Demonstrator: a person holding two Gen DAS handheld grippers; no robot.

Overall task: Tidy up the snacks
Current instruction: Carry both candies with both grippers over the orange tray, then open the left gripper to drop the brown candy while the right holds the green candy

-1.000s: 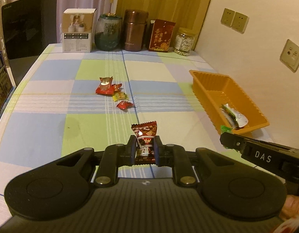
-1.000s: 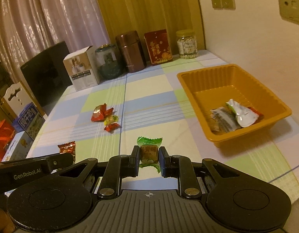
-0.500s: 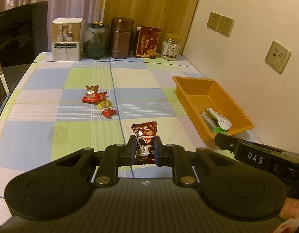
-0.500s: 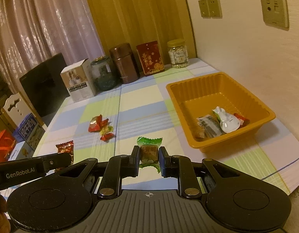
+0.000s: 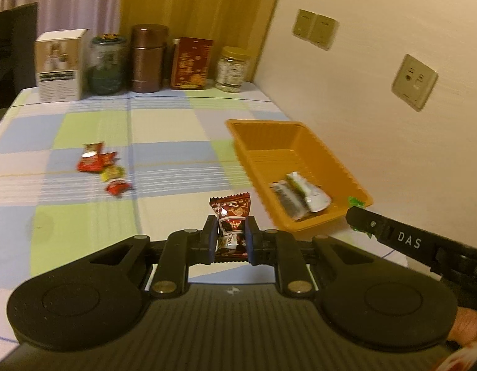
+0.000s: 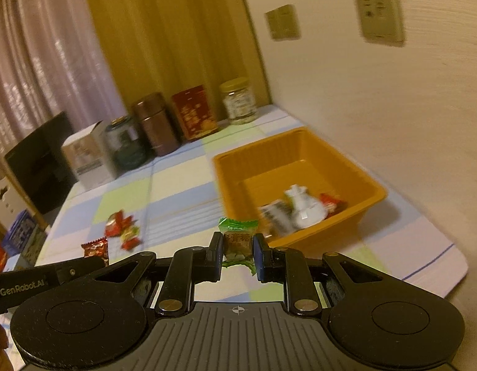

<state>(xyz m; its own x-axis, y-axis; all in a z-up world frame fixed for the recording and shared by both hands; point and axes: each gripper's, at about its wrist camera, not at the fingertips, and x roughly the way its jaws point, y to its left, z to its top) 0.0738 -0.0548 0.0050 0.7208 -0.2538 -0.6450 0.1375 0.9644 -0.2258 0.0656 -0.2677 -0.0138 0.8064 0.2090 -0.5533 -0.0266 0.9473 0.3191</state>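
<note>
My left gripper [image 5: 230, 232] is shut on a dark red candy packet [image 5: 232, 216], held above the checked tablecloth, left of the orange tray [image 5: 300, 137]. My right gripper [image 6: 238, 249] is shut on a green-wrapped candy [image 6: 237, 235], held just in front of the orange tray [image 6: 303, 142]. The tray holds a few wrapped snacks [image 5: 300, 198]. A small pile of red and yellow candies [image 5: 102, 168] lies on the cloth to the left, also visible in the right wrist view [image 6: 124, 228]. The right gripper's tip with the green wrapper shows in the left view [image 5: 359, 213].
A white box [image 5: 60, 65], a green jar [image 5: 106, 63], a brown canister [image 5: 148, 58], a red packet [image 5: 190, 63] and a glass jar [image 5: 234, 69] line the table's back edge. The wall with sockets [image 5: 414, 82] runs close on the right.
Both grippers have moved up and to the right toward the orange tray, still holding their candies. The tray now sits nearer the centre of both views.
</note>
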